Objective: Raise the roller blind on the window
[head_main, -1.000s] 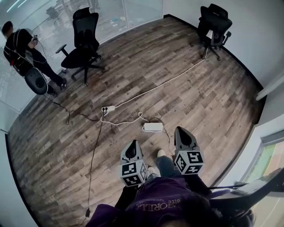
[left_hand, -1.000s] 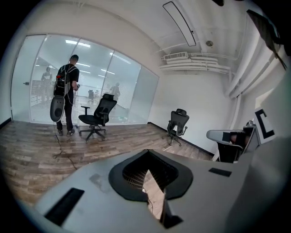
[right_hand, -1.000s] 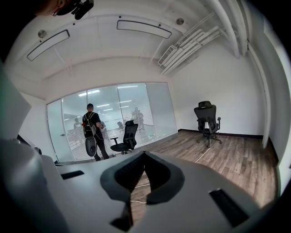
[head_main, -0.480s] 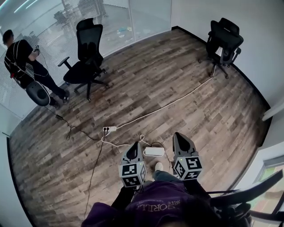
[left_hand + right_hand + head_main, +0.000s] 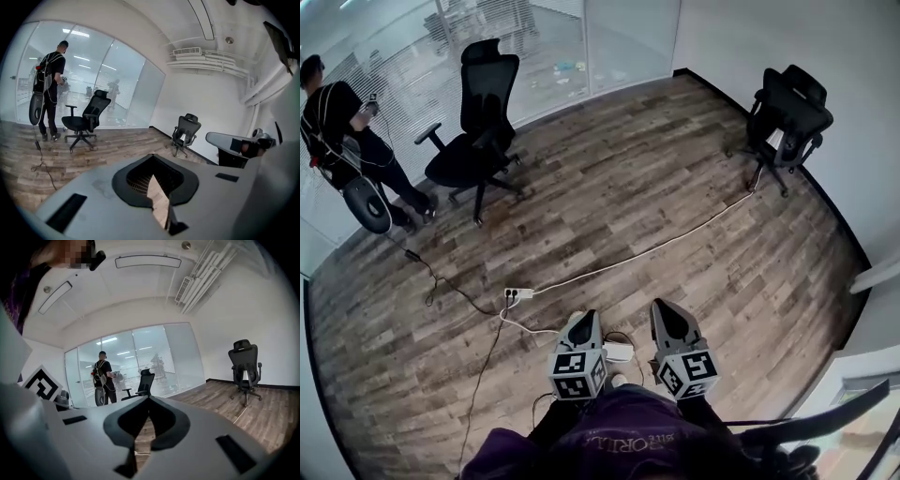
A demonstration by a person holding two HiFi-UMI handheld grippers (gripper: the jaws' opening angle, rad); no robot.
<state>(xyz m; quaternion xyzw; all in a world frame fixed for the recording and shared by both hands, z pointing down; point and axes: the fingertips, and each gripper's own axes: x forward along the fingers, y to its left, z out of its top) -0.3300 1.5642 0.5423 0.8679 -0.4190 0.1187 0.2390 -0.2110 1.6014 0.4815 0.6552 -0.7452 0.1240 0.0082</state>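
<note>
The left gripper [image 5: 579,321] and right gripper [image 5: 664,309], jaws closed together on nothing, point toward twelve o'clock, a black chair [image 5: 473,122] at eleven.

light: bright, even, overhead | shadows: soft | focus: sharp | edges: fisheye-bent, dark-vignetted

Brown wood-plank floor [image 5: 656,178]; black chair [image 5: 473,141]; white wall [image 5: 750,37]

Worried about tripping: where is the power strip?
Head view: the power strip lies on the floor left of centre, just beyond the left gripper, its white cable running to the right-hand chair.
</note>
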